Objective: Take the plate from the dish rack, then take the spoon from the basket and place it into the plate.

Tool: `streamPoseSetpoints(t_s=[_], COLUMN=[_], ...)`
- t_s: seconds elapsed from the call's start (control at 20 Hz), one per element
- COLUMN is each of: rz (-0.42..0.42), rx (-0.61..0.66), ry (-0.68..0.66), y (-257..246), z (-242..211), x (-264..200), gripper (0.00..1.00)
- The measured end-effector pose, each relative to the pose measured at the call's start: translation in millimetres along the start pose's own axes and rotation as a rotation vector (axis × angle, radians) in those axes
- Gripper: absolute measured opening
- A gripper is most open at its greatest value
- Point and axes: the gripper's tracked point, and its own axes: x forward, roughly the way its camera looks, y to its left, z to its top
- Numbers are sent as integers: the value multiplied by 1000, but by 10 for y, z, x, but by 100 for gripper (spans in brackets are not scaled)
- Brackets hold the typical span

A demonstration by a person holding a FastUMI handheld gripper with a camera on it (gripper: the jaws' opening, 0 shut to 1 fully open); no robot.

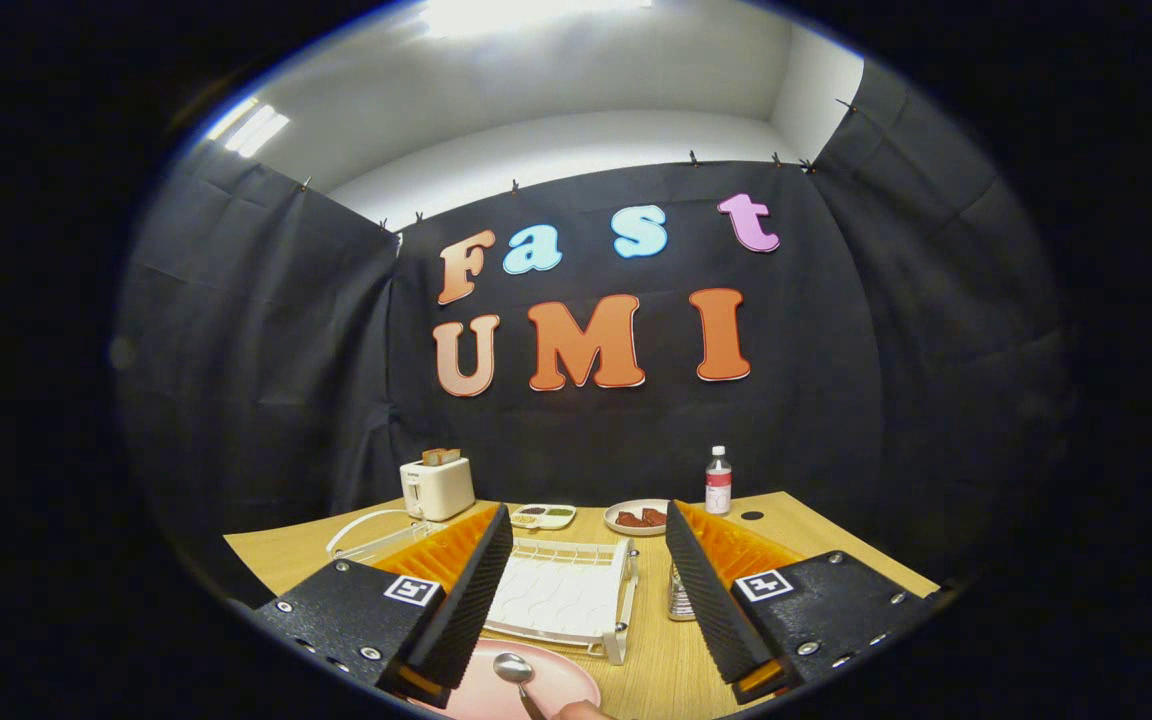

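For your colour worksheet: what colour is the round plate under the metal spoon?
Pale pink plate, seen best in the gripper view.

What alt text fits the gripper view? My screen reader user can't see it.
A spoon lies in a pink plate on the wooden table, between the fingers of the open gripper. Beyond them sits a white dish rack.

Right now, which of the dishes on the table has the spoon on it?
The pink plate, nearest of all, between the open gripper fingers. The spoon lies on it. The round plate beyond the rack holds reddish food; the small tray beside it holds condiments.
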Motion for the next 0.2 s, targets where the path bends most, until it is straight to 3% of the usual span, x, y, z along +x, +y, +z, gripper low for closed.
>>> streamPoseSetpoints(t_s=[0.2], rz=[-6], rx=[1], ry=[-7], y=[28], z=[-15], x=[56], gripper=[92])
